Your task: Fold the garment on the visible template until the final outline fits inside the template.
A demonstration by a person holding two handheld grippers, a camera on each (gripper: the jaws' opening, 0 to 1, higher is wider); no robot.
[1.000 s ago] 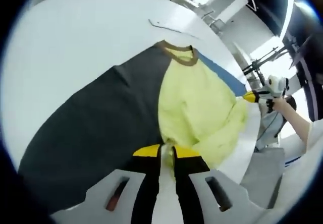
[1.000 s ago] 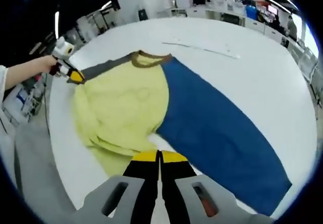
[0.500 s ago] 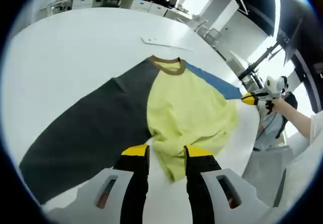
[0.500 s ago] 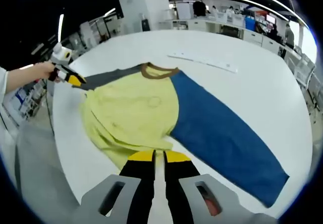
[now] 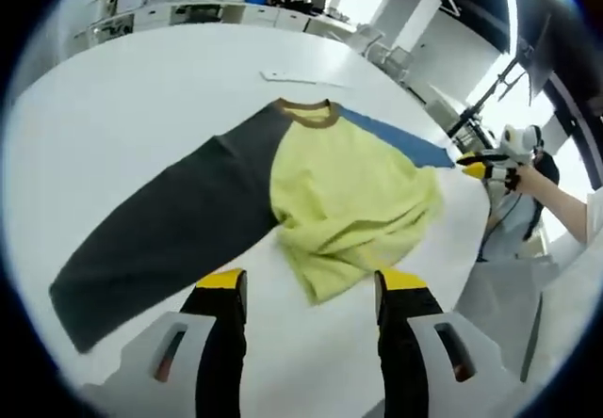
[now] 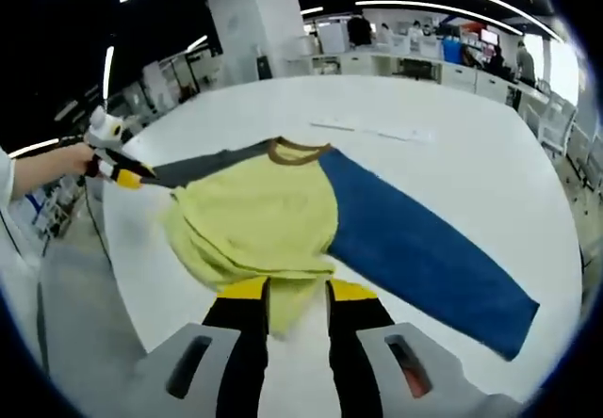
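Standing apart with nothing between them, the jaws of the left gripper (image 5: 303, 291) hover just short of the rumpled yellow hem of the shirt (image 5: 344, 197). The right gripper (image 6: 292, 291) is also released, its jaws straddling the hem without pinching. The shirt lies on the white table (image 5: 122, 107), grey sleeve (image 5: 170, 230) and blue sleeve (image 6: 424, 258) spread wide. It looks light, limp and crease-prone; the hem or sleeve ends seem best to pinch.

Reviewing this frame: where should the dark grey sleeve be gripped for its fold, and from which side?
Probably at the cuff end of the dark grey sleeve, approached from beyond the cuff. It lies flat and fully extended away from the bunched yellow body, so the free end lifts cleanly.
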